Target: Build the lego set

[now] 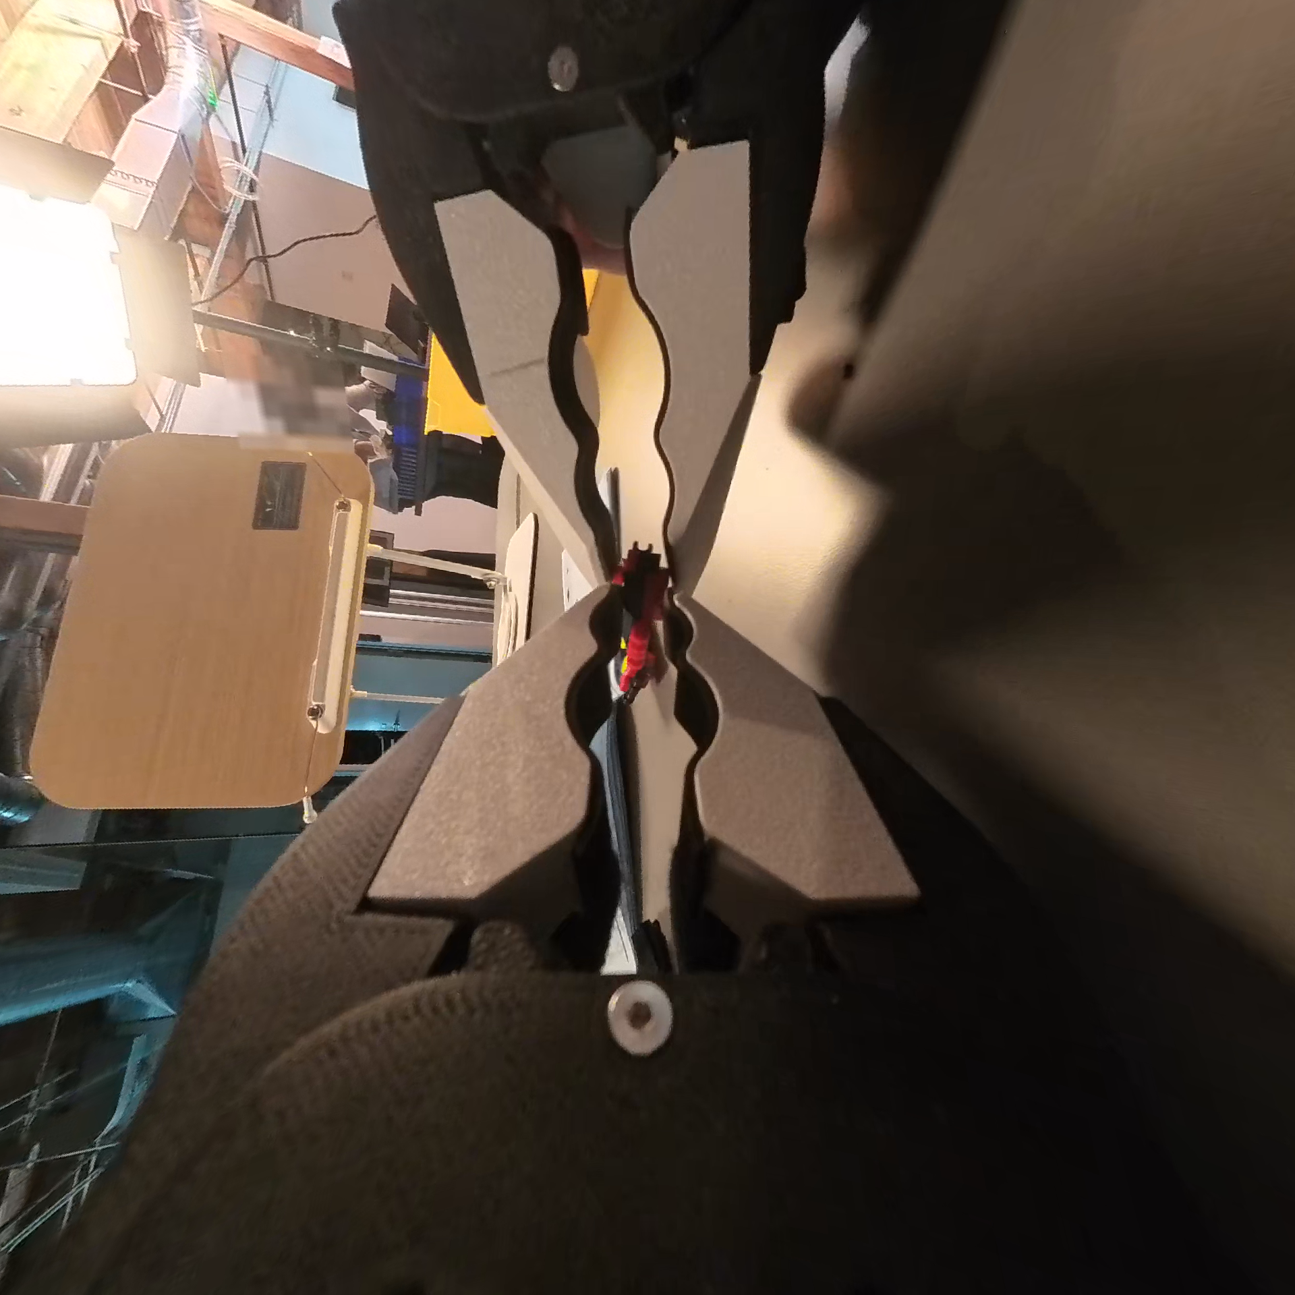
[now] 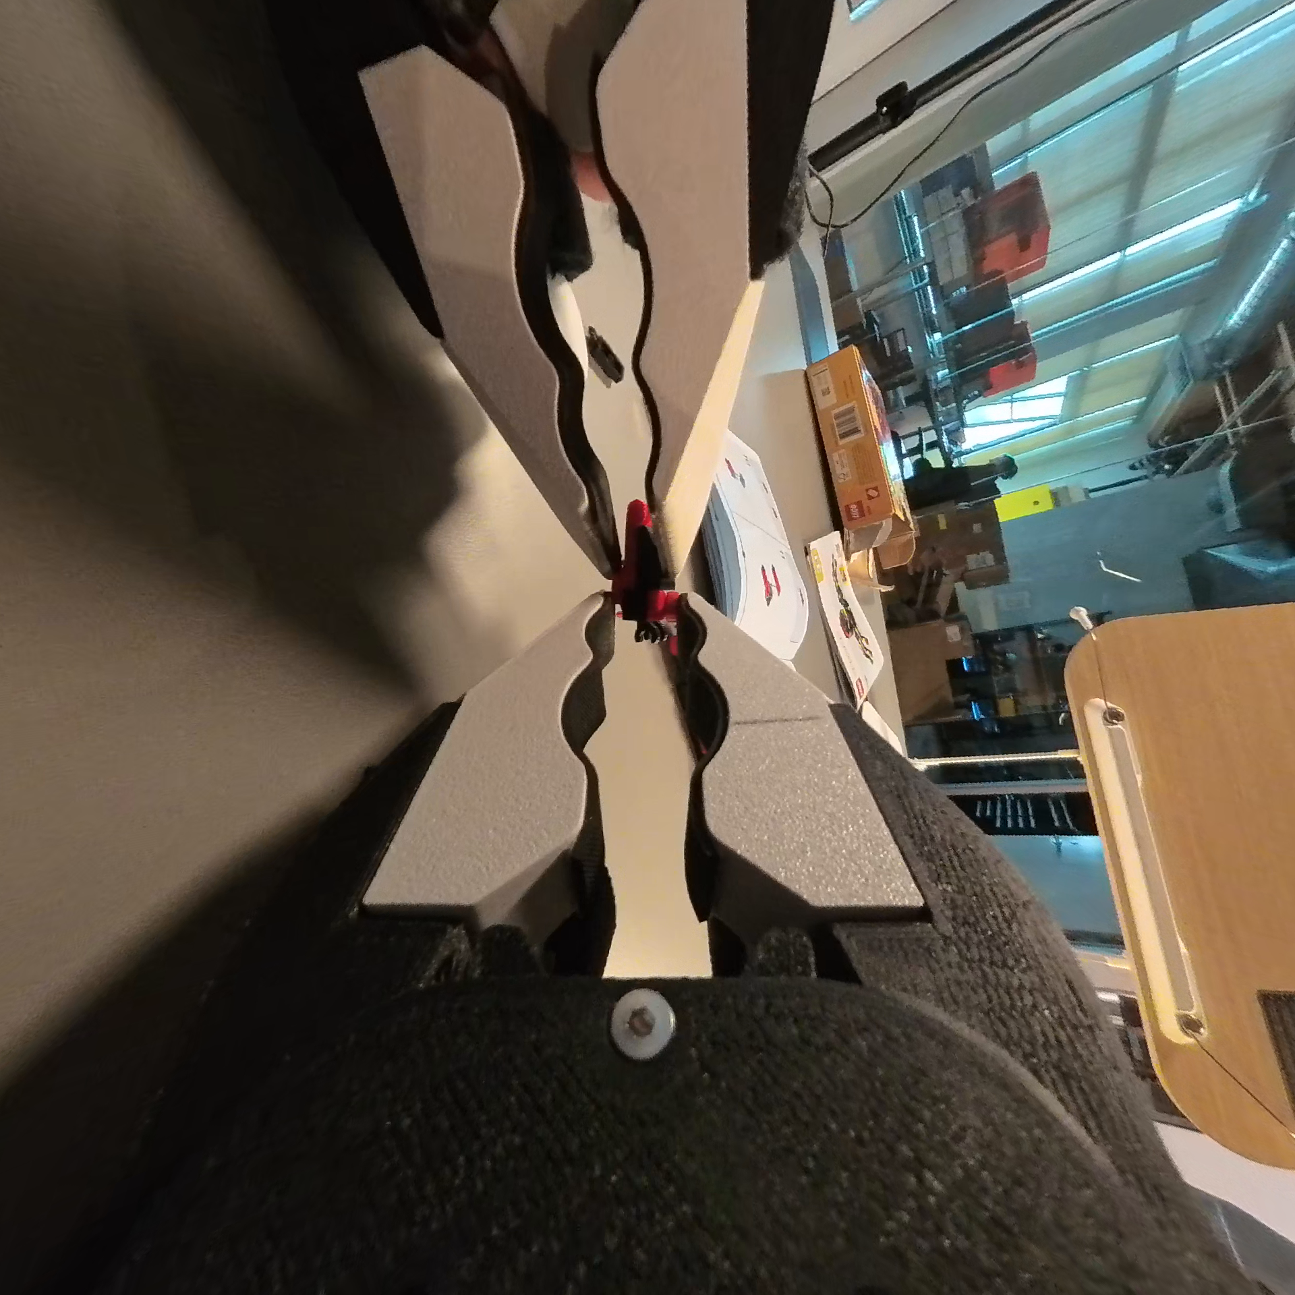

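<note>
A small red-and-black lego assembly [image 1: 639,634] hangs between my two grippers, which meet tip to tip above the pale table [image 1: 771,490]. In the left wrist view my left gripper [image 1: 639,595] comes from below and is shut on one end of the assembly; my right gripper [image 1: 638,560] comes from above and pinches the other end. In the right wrist view my right gripper [image 2: 642,599] is shut on the assembly [image 2: 636,553], with the left gripper [image 2: 634,550] opposite. Both views are turned sideways.
An open instruction booklet [image 2: 764,560], a leaflet [image 2: 848,624] and an orange lego box [image 2: 858,448] lie on the table beyond the grippers. A small black piece [image 2: 606,357] lies on the table. A light wooden panel [image 2: 1191,876] stands nearby. Left and right tips are no more than a few centimetres apart.
</note>
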A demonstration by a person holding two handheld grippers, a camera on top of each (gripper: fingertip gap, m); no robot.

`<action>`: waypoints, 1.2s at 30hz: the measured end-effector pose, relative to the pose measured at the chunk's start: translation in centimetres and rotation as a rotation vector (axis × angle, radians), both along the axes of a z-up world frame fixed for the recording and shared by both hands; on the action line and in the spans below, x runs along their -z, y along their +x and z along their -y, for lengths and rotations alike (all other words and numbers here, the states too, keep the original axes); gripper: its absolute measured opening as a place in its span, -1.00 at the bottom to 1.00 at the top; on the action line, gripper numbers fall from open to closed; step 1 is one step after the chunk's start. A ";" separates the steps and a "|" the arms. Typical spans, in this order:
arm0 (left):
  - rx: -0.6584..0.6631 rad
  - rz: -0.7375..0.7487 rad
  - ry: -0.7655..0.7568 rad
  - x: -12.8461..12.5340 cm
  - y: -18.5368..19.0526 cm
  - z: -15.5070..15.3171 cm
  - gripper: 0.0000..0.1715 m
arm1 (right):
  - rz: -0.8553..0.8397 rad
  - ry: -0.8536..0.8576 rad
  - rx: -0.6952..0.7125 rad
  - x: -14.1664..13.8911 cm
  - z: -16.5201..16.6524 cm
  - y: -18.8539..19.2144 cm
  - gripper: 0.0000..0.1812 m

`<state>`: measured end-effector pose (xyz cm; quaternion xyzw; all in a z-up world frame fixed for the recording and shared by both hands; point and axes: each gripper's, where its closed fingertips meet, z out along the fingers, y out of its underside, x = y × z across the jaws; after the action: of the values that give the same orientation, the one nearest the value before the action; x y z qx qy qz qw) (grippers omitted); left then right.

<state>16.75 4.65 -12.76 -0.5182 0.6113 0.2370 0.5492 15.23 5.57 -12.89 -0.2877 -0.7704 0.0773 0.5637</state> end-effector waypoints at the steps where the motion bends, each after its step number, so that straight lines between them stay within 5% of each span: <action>1: 0.001 -0.002 0.000 0.0 0.0 0.0 -0.88 | 0.002 0.000 -0.001 0.0 0.0 0.0 -0.83; 36: 0.035 0.022 -0.033 0.2 0.6 0.4 -0.88 | 0.029 0.060 -0.009 0.4 0.4 0.1 -0.84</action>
<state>17.39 4.25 -13.01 -0.5189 0.6179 0.2116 0.5515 15.35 5.15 -13.26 -0.2685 -0.7817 0.0525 0.5605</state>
